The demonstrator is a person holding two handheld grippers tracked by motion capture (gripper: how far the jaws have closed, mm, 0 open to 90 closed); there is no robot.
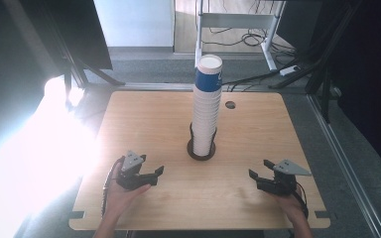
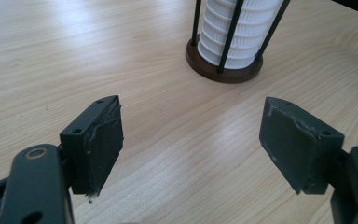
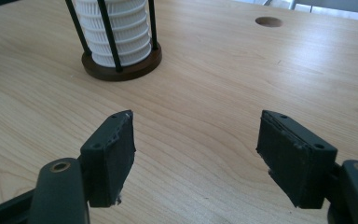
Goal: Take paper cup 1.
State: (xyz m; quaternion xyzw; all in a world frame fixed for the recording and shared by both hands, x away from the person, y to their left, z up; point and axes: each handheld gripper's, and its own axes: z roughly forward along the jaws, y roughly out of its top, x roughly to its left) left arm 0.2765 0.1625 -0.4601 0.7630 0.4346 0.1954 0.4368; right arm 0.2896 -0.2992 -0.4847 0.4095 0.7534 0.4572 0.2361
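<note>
Both black two-jaw grippers hover low over the near edge of the pale wooden tabletop [image 1: 144, 119], the left gripper [image 1: 155, 174] and right gripper [image 1: 256, 174] each with fingers spread and nothing between them. Between them, farther off at centre, a tall stack of white paper cups [image 1: 206, 106] stands upright in a dark round wire-post holder [image 1: 201, 151].

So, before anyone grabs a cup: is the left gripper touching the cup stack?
Apart. The high view shows bare table between the left gripper and the cup stack.
</note>
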